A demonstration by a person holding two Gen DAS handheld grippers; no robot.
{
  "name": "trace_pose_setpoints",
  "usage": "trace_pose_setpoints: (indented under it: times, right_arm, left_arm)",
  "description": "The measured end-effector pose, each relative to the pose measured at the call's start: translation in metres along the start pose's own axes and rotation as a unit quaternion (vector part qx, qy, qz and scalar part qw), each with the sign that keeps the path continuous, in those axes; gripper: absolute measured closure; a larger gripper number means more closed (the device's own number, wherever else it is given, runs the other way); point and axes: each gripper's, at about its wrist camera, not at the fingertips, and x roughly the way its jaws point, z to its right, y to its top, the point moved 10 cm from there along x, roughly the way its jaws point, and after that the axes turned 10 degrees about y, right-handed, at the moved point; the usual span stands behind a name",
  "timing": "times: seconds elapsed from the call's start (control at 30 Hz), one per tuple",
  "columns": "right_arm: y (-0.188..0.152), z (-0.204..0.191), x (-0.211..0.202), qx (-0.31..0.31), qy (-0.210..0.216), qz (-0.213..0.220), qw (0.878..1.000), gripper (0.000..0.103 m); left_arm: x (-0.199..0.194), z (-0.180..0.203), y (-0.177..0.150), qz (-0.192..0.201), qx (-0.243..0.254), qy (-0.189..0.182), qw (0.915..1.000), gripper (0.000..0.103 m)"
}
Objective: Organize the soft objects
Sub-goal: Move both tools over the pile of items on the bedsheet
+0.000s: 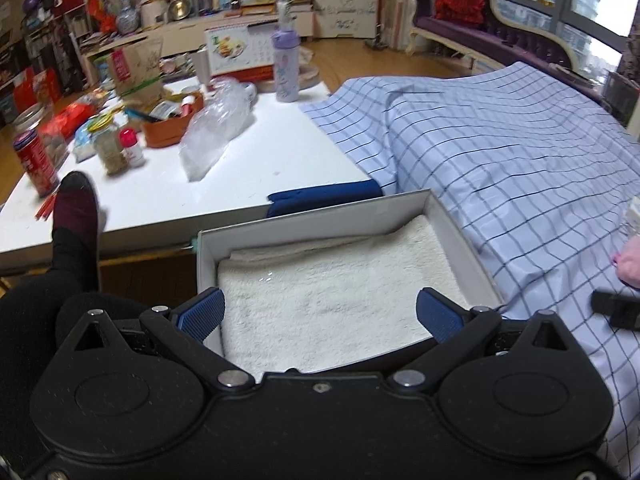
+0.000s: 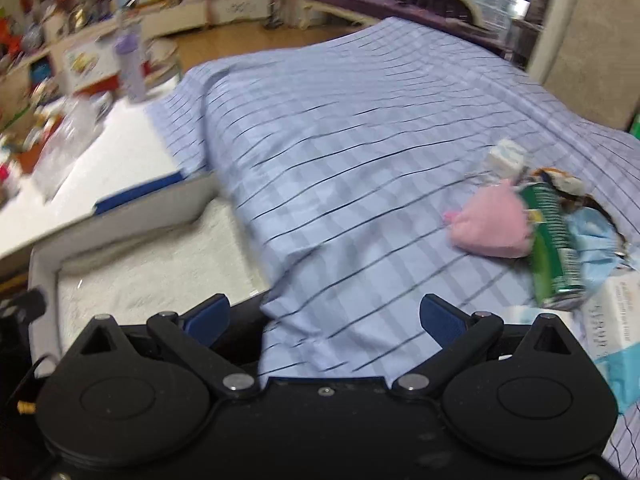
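A white box (image 1: 448,216) holds a folded white towel (image 1: 328,292); it sits at the near edge of the blue checked cloth (image 1: 500,152). My left gripper (image 1: 320,316) is open and empty just above the towel. My right gripper (image 2: 324,316) is open and empty over the checked cloth (image 2: 360,140), beside the box (image 2: 40,264). A pink soft pouch (image 2: 492,224) lies to the right on the cloth, next to a green can (image 2: 554,248), a light blue mask (image 2: 592,240) and a white packet (image 2: 506,158). The pouch's edge shows in the left wrist view (image 1: 630,260).
A white table (image 1: 260,152) to the left carries a plastic bag (image 1: 218,128), jars, a red can (image 1: 36,160), an orange tray and a purple bottle (image 1: 286,66). A dark blue cloth (image 1: 324,198) lies behind the box. A foot in a dark shoe (image 1: 76,208) rests against the table edge. A tissue box (image 2: 612,328) lies at right.
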Motion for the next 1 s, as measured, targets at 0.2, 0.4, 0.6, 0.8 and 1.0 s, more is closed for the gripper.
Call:
trace_pose_setpoints:
  times: [0.2, 0.4, 0.6, 0.8, 1.0]
  right_arm:
    - [0.009, 0.085, -0.024, 0.047, -0.04, 0.02, 0.998, 0.002]
    - [-0.009, 0.192, -0.058, 0.111, -0.109, 0.026, 0.988, 0.002]
    - [-0.05, 0.275, -0.088, 0.201, -0.163, 0.028, 0.966, 0.004]
    - [-0.096, 0.28, -0.092, 0.219, -0.136, -0.002, 0.966, 0.011]
    - [-0.107, 0.225, -0.068, 0.217, -0.01, -0.041, 0.975, 0.012]
  left_arm:
    - [-0.01, 0.025, 0.0, 0.018, 0.031, -0.044, 0.9984, 0.005]
    - [-0.026, 0.066, -0.01, 0.027, 0.064, -0.1, 0.9926, 0.005]
    - [-0.048, 0.12, -0.034, 0.023, 0.123, -0.161, 0.9791, 0.005]
    - [-0.066, 0.158, -0.059, 0.013, 0.176, -0.204, 0.963, 0.004]
    - [-0.067, 0.163, -0.07, 0.011, 0.2, -0.196, 0.9599, 0.004]
